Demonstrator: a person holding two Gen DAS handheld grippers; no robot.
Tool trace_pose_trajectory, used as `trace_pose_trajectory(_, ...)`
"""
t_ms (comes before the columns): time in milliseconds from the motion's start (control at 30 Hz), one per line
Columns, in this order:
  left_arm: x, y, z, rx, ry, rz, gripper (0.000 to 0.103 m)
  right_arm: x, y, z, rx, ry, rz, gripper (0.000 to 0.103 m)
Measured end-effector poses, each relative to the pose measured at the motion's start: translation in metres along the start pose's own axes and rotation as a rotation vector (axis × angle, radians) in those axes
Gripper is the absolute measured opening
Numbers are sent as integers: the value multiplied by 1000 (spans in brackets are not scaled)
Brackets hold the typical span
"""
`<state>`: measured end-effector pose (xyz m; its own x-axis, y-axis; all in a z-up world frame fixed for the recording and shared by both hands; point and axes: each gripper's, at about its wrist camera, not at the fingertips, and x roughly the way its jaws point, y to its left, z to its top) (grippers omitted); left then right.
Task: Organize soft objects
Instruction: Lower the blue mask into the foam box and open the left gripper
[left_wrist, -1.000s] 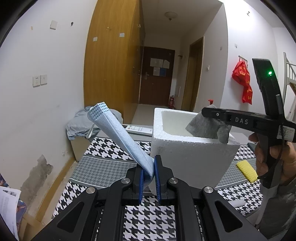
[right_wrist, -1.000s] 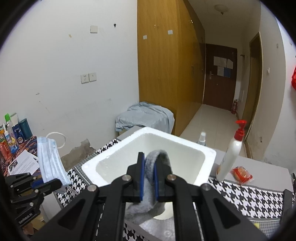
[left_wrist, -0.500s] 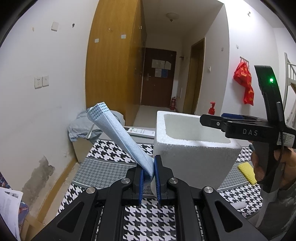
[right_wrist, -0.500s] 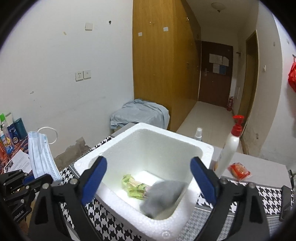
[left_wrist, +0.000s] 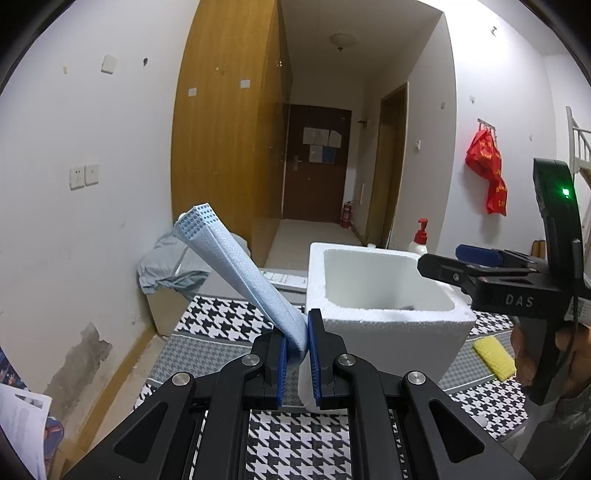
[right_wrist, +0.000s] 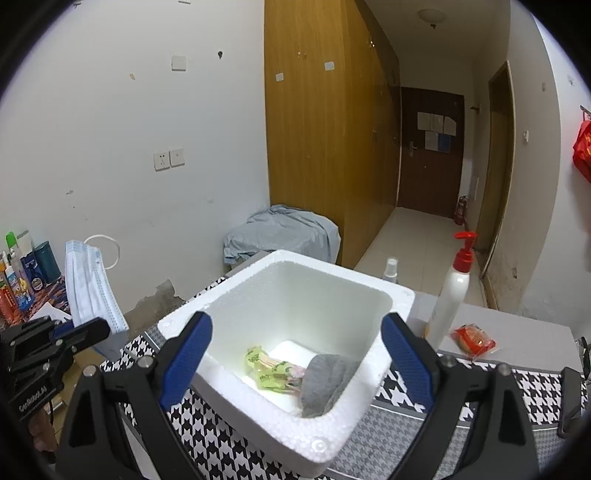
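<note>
Left tongs (left_wrist: 295, 354) are clamped on a folded stack of blue face masks (left_wrist: 236, 273), which slants up and to the left from between the blue pads; right tongs (right_wrist: 295, 354) stand wide apart with nothing between them, their jaws having just been opening, poised above the white foam box (right_wrist: 354, 417); in the left view these tongs (left_wrist: 461, 264) reach in from the right over the box's rim, a hand (left_wrist: 569, 354) gripping the handle; inside the box a grey sock (right_wrist: 328, 380) lies against the near right wall, touching a green packet (right_wrist: 269, 369) on the floor of the box; the box sits on a desk (right_wrist: 461, 421) covered in black-and-white houndstooth cloth; a yellow sponge (left_wrist: 495, 356) lies on the desk just right of the box; behind the box stand a white pump bottle (right_wrist: 450, 299) with a red top and a small spray bottle (right_wrist: 390, 269), with a red snack packet (right_wrist: 472, 338) beside the pump bottle; farther back a grey-blue cloth (right_wrist: 284, 236) is heaped against the wall by the wooden wardrobe (right_wrist: 325, 129).
</note>
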<state>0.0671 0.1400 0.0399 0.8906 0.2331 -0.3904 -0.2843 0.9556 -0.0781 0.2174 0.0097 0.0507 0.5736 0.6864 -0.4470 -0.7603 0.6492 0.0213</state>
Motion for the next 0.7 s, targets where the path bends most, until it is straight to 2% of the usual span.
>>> trace_pose_trajectory(233, 1, -7, 9, 24, -13, -14, 11, -10, -7, -4, 18, -16, -2, 99)
trace_pose_trajectory(700, 10, -32, 25, 80, -23, -62, 12, -33, -26, -15, 49, -49, -28, 100)
